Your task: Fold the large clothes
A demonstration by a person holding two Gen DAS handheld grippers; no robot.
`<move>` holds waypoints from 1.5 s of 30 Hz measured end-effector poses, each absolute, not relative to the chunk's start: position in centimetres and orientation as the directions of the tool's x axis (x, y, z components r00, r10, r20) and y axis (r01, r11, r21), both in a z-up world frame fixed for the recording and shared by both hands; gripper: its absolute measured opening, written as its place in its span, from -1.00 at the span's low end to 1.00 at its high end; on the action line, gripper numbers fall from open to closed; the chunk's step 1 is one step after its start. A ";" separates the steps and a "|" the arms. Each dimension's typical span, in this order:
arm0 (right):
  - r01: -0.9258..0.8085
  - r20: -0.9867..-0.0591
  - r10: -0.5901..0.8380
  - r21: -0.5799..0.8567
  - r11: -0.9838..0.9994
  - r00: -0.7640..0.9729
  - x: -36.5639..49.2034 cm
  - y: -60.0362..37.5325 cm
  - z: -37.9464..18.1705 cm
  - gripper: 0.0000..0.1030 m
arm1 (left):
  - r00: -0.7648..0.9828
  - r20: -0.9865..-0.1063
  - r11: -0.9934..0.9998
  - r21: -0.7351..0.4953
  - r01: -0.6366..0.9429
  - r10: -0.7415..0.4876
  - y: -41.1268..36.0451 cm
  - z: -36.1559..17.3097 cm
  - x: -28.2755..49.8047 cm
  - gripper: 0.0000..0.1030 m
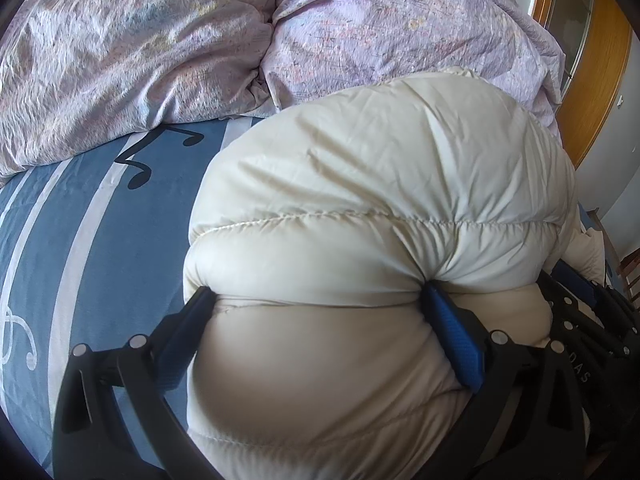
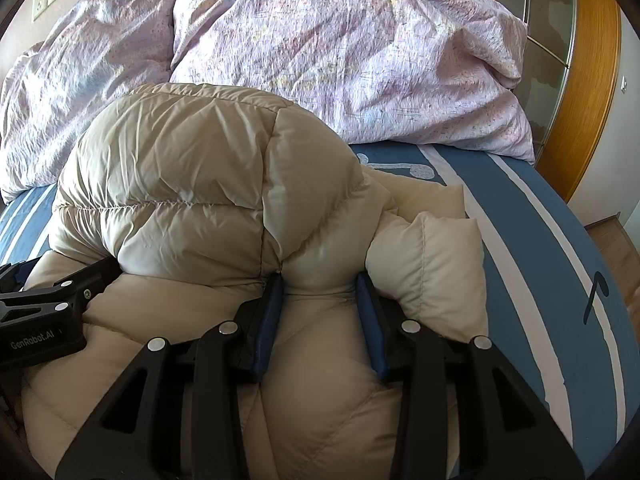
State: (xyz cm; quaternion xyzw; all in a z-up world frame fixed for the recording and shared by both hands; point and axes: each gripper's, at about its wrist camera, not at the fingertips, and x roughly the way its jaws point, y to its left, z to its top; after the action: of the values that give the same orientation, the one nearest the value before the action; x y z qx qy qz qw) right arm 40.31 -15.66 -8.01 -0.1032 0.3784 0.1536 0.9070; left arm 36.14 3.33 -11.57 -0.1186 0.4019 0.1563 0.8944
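Garment: I am looking at a cream quilted puffy down jacket (image 1: 380, 200)
Pose: bunching up in a rounded mound, partly folding over itself
Place: lying on my blue striped bedsheet (image 1: 80, 240)

Bright daylight, perhaps from right; sharp centre, fisheye-warped dark corners.

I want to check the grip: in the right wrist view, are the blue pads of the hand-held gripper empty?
No, the right hand-held gripper pinches a puffy fold of the cream quilted down jacket between its pads.
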 end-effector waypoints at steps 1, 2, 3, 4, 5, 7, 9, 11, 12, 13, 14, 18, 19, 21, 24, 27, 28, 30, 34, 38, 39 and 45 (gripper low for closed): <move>-0.357 -0.718 0.200 -0.071 0.931 0.667 40.3 -15.7 -8.0 -0.22 | 0.629 -0.755 0.923 -0.087 -0.375 0.184 3.3 -11.6 36.2 0.97; -0.357 -0.718 0.200 -0.071 0.931 0.667 40.3 -15.7 -8.0 -0.22 | 0.630 -0.755 0.923 -0.088 -0.374 0.183 3.3 -11.6 36.1 0.97; -0.357 -0.718 0.200 -0.072 0.931 0.667 40.3 -15.6 -8.0 -0.22 | 0.630 -0.754 0.923 -0.088 -0.374 0.183 3.4 -11.6 36.2 0.97; -0.357 -0.718 0.201 -0.071 0.931 0.666 40.3 -15.6 -8.0 -0.22 | 0.631 -0.754 0.923 -0.088 -0.374 0.183 3.4 -11.7 36.2 0.97; -0.357 -0.718 0.200 -0.072 0.931 0.666 40.3 -15.6 -8.0 -0.22 | 0.631 -0.754 0.923 -0.089 -0.374 0.183 3.4 -11.7 36.2 0.97; -0.358 -0.718 0.200 -0.072 0.931 0.666 40.3 -15.6 -8.0 -0.22 | 0.631 -0.754 0.923 -0.089 -0.374 0.183 3.4 -11.7 36.2 0.97; -0.358 -0.719 0.201 -0.071 0.931 0.666 40.3 -15.6 -8.0 -0.22 | 0.632 -0.753 0.923 -0.089 -0.374 0.183 3.4 -11.7 36.2 0.97; -0.359 -0.719 0.202 -0.070 0.931 0.665 40.3 -15.6 -8.0 -0.22 | 0.632 -0.753 0.924 -0.089 -0.373 0.183 3.4 -11.7 36.1 0.97; -0.359 -0.720 0.204 -0.067 0.931 0.663 40.3 -15.6 -8.0 -0.22 | 0.634 -0.752 0.923 -0.090 -0.373 0.182 3.4 -11.7 36.1 0.97; -0.359 -0.721 0.204 -0.066 0.931 0.662 40.3 -15.6 -8.0 -0.22 | 0.634 -0.752 0.923 -0.092 -0.372 0.181 3.4 -11.8 36.2 0.97; -0.360 -0.723 0.209 -0.059 0.931 0.658 40.4 -15.7 -8.0 -0.22 | 0.634 -0.752 0.923 -0.094 -0.372 0.179 3.4 -11.8 36.3 0.97; -0.364 -0.732 0.231 -0.025 0.931 0.641 40.8 -16.1 -8.0 -0.21 | 0.631 -0.757 0.923 -0.100 -0.372 0.172 3.5 -11.8 36.3 0.97; -0.366 -0.735 0.236 -0.018 0.931 0.635 40.9 -16.2 -8.0 -0.21 | 0.627 -0.760 0.923 -0.101 -0.372 0.170 3.6 -11.7 36.4 0.97; -0.372 -0.751 0.252 0.009 0.928 0.610 41.4 -16.5 -7.8 -0.21 | 0.616 -0.771 0.922 -0.102 -0.373 0.164 3.7 -11.6 36.5 0.97; -0.392 -0.788 0.274 0.045 0.919 0.551 42.2 -16.7 -7.5 -0.20 | 0.585 -0.800 0.919 -0.118 -0.376 0.137 4.0 -11.0 36.6 0.96; -0.412 -0.836 0.297 0.094 0.906 0.462 43.1 -17.2 -6.4 -0.17 | 0.561 -0.820 0.913 -0.139 -0.383 0.111 4.4 -9.9 36.2 0.96; -0.411 -0.840 0.308 0.112 0.905 0.447 43.1 -17.5 -6.0 -0.12 | 0.565 -0.817 0.914 -0.137 -0.381 0.113 4.5 -9.3 35.8 0.96; -0.404 -0.832 0.339 0.154 0.902 0.439 42.6 -18.5 -4.9 0.04 | 0.580 -0.804 0.920 -0.120 -0.373 0.130 4.4 -8.2 34.9 0.96; -0.388 -0.807 0.359 0.177 0.904 0.469 41.4 -20.1 -3.1 0.67 | 0.599 -0.784 0.927 -0.088 -0.366 0.162 4.4 -6.9 33.4 0.95; -0.335 -0.814 0.371 0.232 0.913 0.447 41.5 -22.3 -2.5 0.87 | 0.582 -0.794 0.924 -0.073 -0.376 0.175 4.8 -7.2 33.0 0.95; -0.319 -0.820 0.390 0.269 0.909 0.419 41.8 -23.0 -2.7 0.88 | 0.576 -0.800 0.922 -0.077 -0.379 0.170 4.9 -7.4 33.0 0.95; -0.218 -0.861 0.473 0.433 0.874 0.185 43.8 -24.7 -6.2 0.91 | 0.558 -0.818 0.923 -0.096 -0.372 0.140 4.5 -8.6 33.0 0.95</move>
State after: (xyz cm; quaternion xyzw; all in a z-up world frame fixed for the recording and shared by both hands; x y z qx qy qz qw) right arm 43.76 -24.65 -6.20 0.1068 0.5966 0.2268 0.7624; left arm 33.00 4.46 -8.57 -0.1299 0.4467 0.1464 0.8730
